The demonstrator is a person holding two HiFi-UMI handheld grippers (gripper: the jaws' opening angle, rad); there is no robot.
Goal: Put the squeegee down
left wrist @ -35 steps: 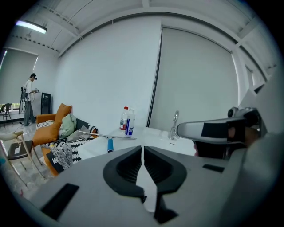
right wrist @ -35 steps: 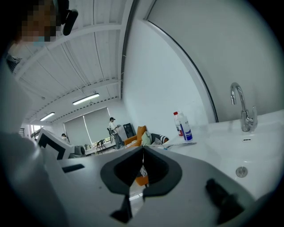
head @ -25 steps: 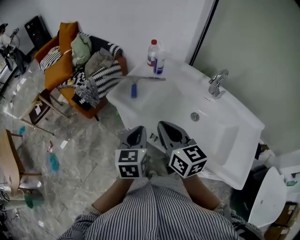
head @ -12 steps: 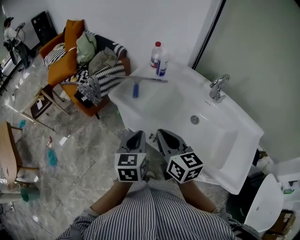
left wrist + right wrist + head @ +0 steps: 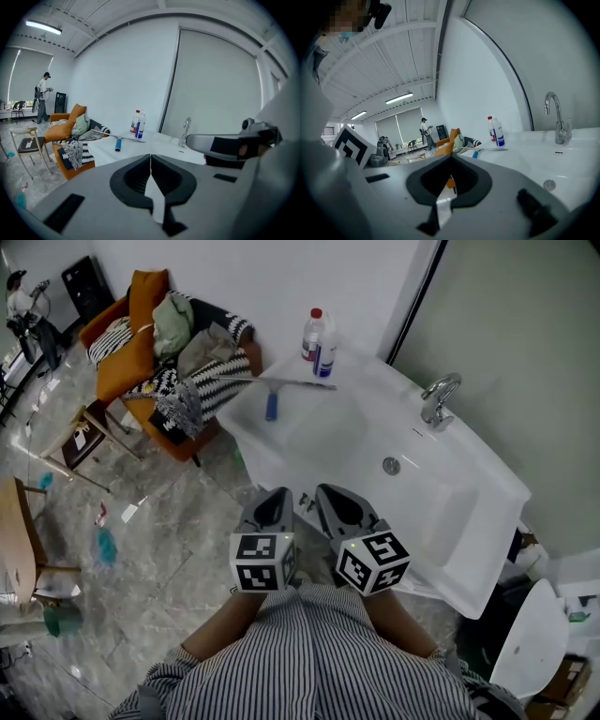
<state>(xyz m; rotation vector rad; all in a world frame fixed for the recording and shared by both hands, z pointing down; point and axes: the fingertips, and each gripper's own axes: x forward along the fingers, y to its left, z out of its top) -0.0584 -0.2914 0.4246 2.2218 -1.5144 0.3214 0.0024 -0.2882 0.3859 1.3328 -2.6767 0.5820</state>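
Observation:
The squeegee, with a blue handle and a long thin blade, lies flat on the far left end of the white sink counter. Nothing holds it. It also shows in the left gripper view as the squeegee and in the right gripper view as the squeegee. My left gripper and right gripper hang side by side near my body, well short of the counter's front edge. Both are shut and empty: left gripper, right gripper.
Two bottles stand by the wall just behind the squeegee. A chrome faucet and a drain sit further right on the basin. An orange armchair piled with clothes stands left of the counter. A person stands far off.
Both grippers stay shut and close to my body. The squeegee lies unmoved on the counter. Only the head view shifts slightly.

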